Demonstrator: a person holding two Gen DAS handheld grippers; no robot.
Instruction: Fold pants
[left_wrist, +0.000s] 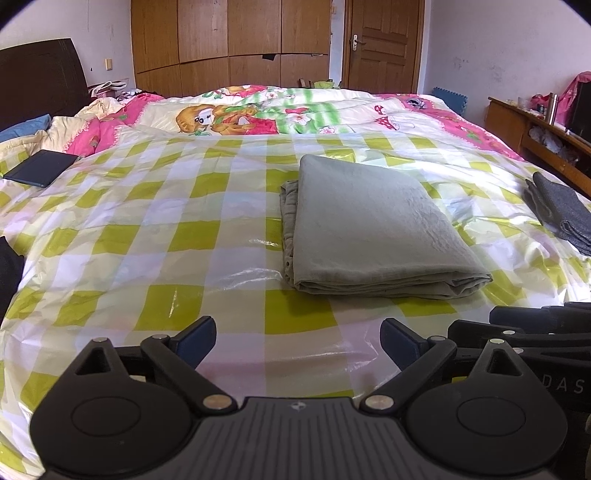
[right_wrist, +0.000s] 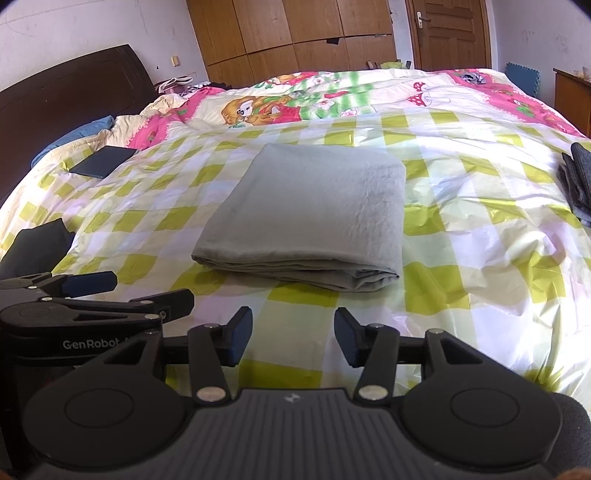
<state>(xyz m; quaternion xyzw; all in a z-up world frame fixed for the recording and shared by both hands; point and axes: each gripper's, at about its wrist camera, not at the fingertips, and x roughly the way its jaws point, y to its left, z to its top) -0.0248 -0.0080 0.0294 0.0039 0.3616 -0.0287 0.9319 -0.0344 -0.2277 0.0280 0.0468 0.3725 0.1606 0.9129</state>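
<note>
The grey-green pants (left_wrist: 373, 221) lie folded into a thick rectangle on the green-and-white checked sheet (left_wrist: 147, 229), with the stacked fold edges facing me. In the right wrist view the pants (right_wrist: 314, 206) sit straight ahead. My left gripper (left_wrist: 298, 328) hovers just short of the bundle's near left corner, jaws spread wide and nothing between them. My right gripper (right_wrist: 293, 317) is open about halfway in front of the near edge, also without anything in it. The left gripper (right_wrist: 92, 282) shows beside it at the left.
A dark grey folded garment (left_wrist: 561, 210) lies at the bed's right edge. A dark flat case (left_wrist: 42, 168) rests at the far left, and black cloth (right_wrist: 37, 243) at the near left. A cartoon quilt (left_wrist: 258, 110) covers the far half. A wooden cabinet (left_wrist: 517, 122) stands to the right.
</note>
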